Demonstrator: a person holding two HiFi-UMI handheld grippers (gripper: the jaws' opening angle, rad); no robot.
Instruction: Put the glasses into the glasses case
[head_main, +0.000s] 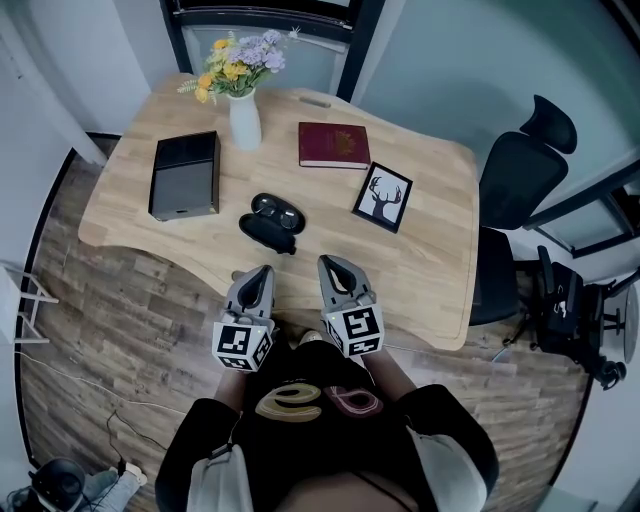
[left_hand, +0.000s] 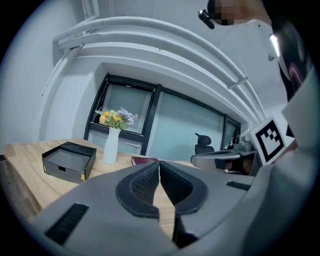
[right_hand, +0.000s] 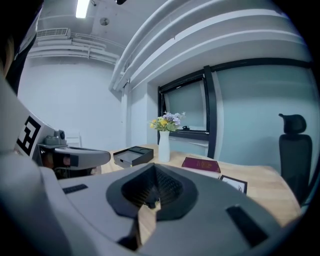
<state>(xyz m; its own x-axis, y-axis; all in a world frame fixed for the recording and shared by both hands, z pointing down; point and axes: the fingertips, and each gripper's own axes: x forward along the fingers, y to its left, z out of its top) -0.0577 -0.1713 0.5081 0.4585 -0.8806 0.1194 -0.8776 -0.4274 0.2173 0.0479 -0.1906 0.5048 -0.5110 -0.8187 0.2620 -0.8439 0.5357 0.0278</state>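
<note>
Since the left tool (head_main: 262, 271) and right tool (head_main: 329, 263) are both closed and empty (low centre of frame), approaching shut could shove the glasses (head_main: 279, 211) across the worktop (head_main: 430, 250).

No lettering can be read anywhere. The red book (head_main: 333, 146) bears what may be gold print on its cover, too small to make out (the square markers (head_main: 243, 346) are patterns only).
</note>
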